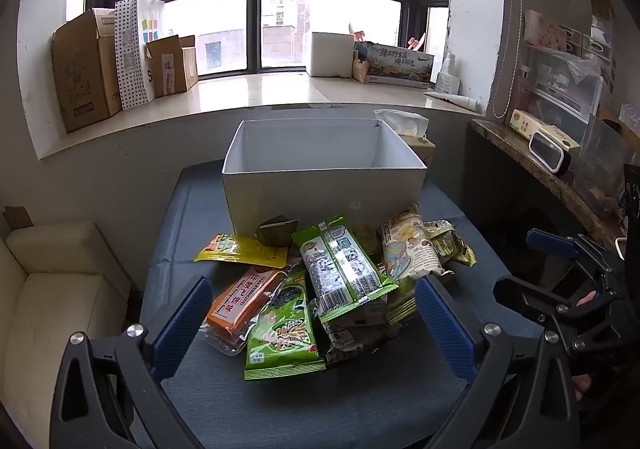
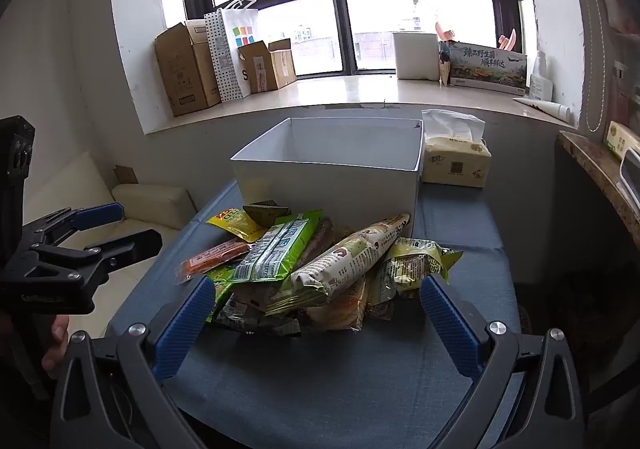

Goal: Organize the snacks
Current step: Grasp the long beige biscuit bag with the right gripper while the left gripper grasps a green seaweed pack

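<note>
A heap of snack packets lies on a blue cloth-covered table, in front of a white open box whose visible inside holds nothing. The heap includes an orange pack, green packets, a yellow pouch and a cream cartoon bag. My left gripper hovers just short of the heap, open wide with nothing between its blue pads. In the right wrist view the same heap lies before the box; my right gripper is also open and holds nothing. Each gripper shows at the edge of the other's view.
A tissue pack stands right of the box. A cream sofa sits left of the table, a stone shelf with clutter to the right. Cardboard boxes and bags line the window sill behind.
</note>
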Tool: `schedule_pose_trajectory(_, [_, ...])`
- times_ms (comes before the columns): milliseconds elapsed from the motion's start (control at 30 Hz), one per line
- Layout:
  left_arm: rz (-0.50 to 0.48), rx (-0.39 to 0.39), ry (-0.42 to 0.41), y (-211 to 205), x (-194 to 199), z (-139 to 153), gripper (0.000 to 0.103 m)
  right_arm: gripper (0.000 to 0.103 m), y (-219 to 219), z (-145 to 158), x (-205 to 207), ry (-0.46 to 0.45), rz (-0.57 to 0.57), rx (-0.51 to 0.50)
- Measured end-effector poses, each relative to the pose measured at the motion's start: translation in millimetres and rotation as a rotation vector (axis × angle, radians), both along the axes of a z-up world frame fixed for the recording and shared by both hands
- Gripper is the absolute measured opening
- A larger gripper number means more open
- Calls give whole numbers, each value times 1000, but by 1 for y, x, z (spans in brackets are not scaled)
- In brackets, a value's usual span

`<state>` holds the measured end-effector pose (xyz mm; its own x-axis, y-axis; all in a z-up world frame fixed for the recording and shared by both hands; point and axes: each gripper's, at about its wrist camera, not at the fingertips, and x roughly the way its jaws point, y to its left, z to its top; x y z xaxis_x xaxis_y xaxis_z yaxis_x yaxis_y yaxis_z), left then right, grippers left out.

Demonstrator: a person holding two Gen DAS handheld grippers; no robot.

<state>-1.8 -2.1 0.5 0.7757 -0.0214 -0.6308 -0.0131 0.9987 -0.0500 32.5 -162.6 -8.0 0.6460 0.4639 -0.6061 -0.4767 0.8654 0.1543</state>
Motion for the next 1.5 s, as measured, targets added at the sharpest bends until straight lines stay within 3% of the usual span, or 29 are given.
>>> schedule_pose_trajectory(267, [5,-2,7,0,0,-3,103,103,-1,-5,4,10,0,1])
schedule_pose_trajectory(567, [9,-18,12,5,0,-8,103,103,-8,-15,26,107,-31,72])
schedule_pose_trajectory(667, [11,-15,17,5,0,-10,103,103,-4,-19,41,166,-10,107])
schedule_pose_trajectory(800, [14,-15,25,7,0,-13,103,103,11,-28,62,238,-8,29])
schedule_pose_trajectory(1033, [24,-23,48,12,0,-23,103,103,30,-55,108,375,-36,20])
schedule_pose_trajectory(1233, [32,-33,76,17,1,-32,103,103,32,-86,141,518,-49,119])
schedule_pose_trajectory(1267, [33,-35,81,18,2,-34,103,101,32,-90,142,531,-41,138])
schedule_pose_trajectory(1300, [33,-37,87,18,2,-35,103,88,33,-93,144,539,-37,140])
schedule_pose_trajectory(1333, [33,-40,92,18,3,-37,103,60,34,-96,144,541,-46,118])
schedule_pose_trajectory(1400, [35,-42,96,19,4,-39,103,59,32,-98,143,540,-49,126])
schedule_pose_trajectory(1500, [37,-42,109,19,7,-43,103,50,27,-93,139,520,-60,119])
